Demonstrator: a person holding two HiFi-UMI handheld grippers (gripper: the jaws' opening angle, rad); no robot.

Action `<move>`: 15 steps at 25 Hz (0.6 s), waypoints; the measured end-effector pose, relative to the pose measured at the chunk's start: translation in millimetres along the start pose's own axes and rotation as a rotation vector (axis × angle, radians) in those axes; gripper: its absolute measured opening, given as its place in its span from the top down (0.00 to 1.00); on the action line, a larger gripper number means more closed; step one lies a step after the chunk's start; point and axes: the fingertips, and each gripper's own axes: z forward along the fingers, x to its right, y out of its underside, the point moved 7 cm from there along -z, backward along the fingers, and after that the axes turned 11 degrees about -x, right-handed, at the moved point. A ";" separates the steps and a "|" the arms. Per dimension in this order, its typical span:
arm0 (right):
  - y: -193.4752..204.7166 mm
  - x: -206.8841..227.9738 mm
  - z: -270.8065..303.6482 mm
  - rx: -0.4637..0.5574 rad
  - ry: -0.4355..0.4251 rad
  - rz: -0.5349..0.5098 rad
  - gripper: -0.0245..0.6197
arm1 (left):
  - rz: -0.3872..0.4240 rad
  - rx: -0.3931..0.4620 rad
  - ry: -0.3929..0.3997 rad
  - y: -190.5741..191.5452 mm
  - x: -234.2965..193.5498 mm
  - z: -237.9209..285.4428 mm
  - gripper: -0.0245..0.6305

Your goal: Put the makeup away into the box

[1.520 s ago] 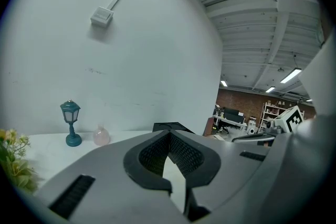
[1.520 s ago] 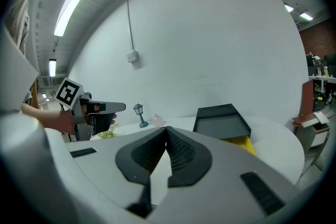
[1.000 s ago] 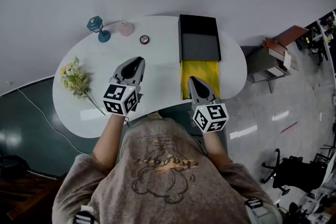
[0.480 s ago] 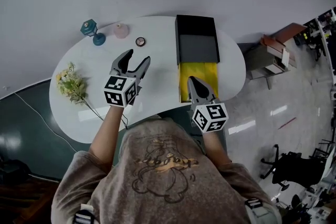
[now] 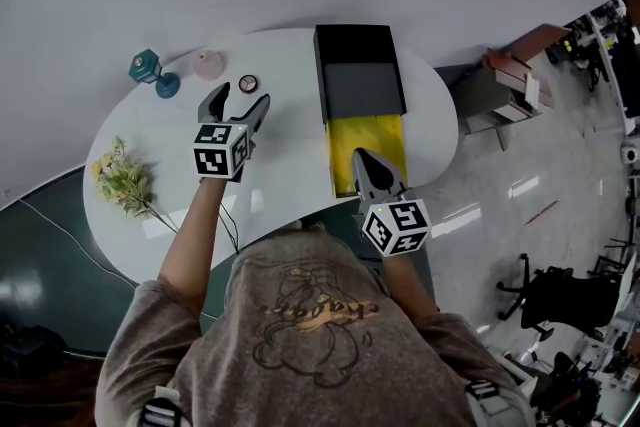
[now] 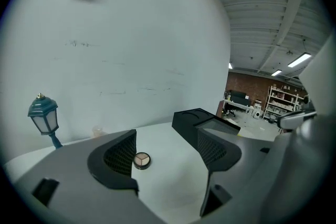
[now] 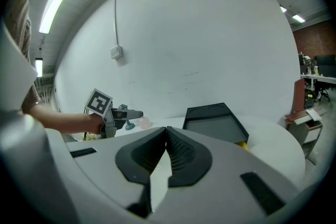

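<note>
A small round makeup compact [image 5: 248,84] with beige pans lies on the white table [image 5: 290,165], left of the black box [image 5: 358,75] with a yellow part [image 5: 367,137] in front of it. My left gripper [image 5: 237,102] hovers just short of the compact, its jaws opening wide and holding nothing. In the left gripper view the compact [image 6: 142,160] shows on the table beside the left fingertip [image 6: 122,155], ahead of the left gripper [image 6: 165,152]. My right gripper [image 5: 372,165] is shut and empty near the yellow part. The right gripper [image 7: 166,136] faces the box [image 7: 215,119].
A teal lantern ornament [image 5: 150,70] and a pale pink object [image 5: 208,65] stand at the table's far left. A flower sprig [image 5: 122,180] lies near the left edge. A low stand with books [image 5: 512,85] and an office chair [image 5: 550,300] are on the floor to the right.
My left gripper has gone forward and down toward the compact, and its jaws have gone from shut to wide apart. The right gripper has hardly moved.
</note>
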 end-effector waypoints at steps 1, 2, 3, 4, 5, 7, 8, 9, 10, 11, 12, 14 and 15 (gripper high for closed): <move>0.9 0.6 -0.4 -0.002 0.005 0.003 0.96 | 0.006 -0.007 -0.004 0.3 -2.9 5.6 0.41; 1.7 1.3 -0.6 -0.005 0.010 0.005 0.96 | 0.012 -0.014 -0.007 1.0 -5.6 11.6 0.41; 2.4 1.9 -0.8 -0.009 0.015 0.006 0.96 | 0.017 -0.022 -0.009 2.3 -8.2 17.8 0.41; 3.0 2.4 -0.8 -0.012 0.020 0.008 0.96 | 0.022 -0.032 -0.011 4.1 -10.7 24.1 0.41; 3.5 3.1 -1.0 -0.015 0.025 0.009 0.96 | 0.025 -0.044 -0.013 6.3 -13.1 30.4 0.41; 4.4 4.7 -2.1 -0.021 0.036 0.014 0.96 | 0.030 -0.067 -0.020 11.8 -17.5 42.9 0.42; 5.0 5.7 -3.0 -0.025 0.043 0.017 0.96 | 0.030 -0.079 -0.022 14.8 -19.5 48.9 0.42; 5.8 6.8 -4.1 -0.029 0.050 0.020 0.96 | 0.028 -0.089 -0.026 17.7 -21.7 54.6 0.42; 6.8 7.9 -5.1 -0.032 0.058 0.024 0.96 | 0.024 -0.098 -0.031 20.2 -24.1 59.9 0.42; 8.2 8.8 -5.9 -0.036 0.065 0.028 0.96 | 0.021 -0.106 -0.039 22.4 -27.1 64.8 0.42; 9.9 9.6 -6.6 -0.040 0.072 0.033 0.96 | 0.019 -0.114 -0.049 24.7 -30.6 69.5 0.42; 14.2 11.4 -8.3 -0.050 0.086 0.045 0.96 | 0.020 -0.136 -0.072 30.1 -37.6 78.9 0.42; 16.2 12.6 -9.6 -0.054 0.092 0.049 0.96 | 0.018 -0.148 -0.080 32.6 -39.9 83.5 0.42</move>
